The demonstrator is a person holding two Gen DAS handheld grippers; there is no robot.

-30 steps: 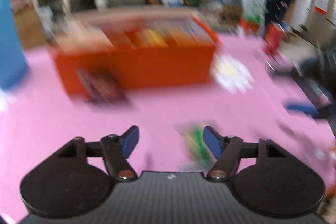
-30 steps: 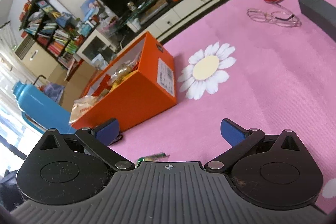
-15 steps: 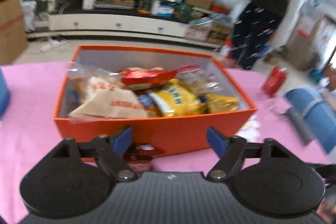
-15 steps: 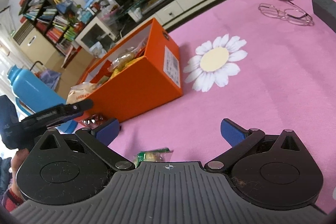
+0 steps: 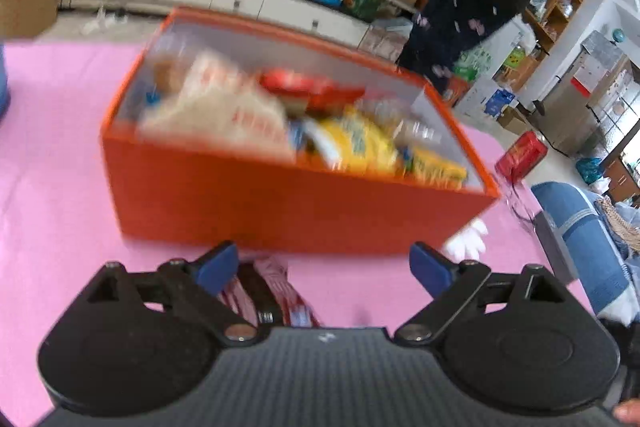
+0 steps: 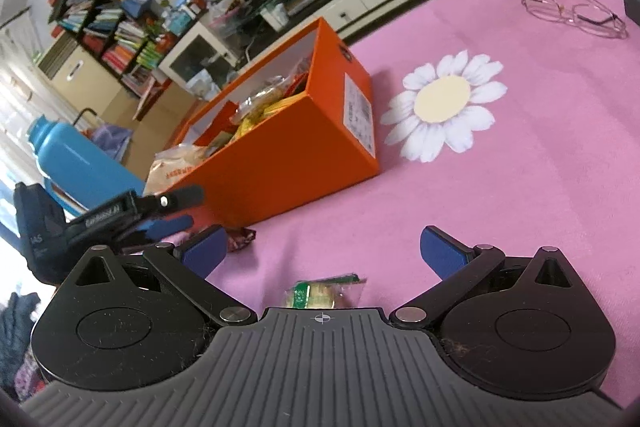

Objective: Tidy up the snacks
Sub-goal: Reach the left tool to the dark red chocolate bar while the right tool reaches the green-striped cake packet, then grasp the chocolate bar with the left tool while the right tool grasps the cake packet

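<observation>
Pink tablecloth (image 6: 520, 187), green snack (image 6: 324, 293) only right view, both fingers wide, empty.

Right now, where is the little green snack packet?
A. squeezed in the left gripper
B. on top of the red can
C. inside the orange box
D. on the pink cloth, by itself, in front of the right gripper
D: the green snack packet lies loose on the pink cloth, between the right gripper's open jaws, outside the orange box.
</observation>
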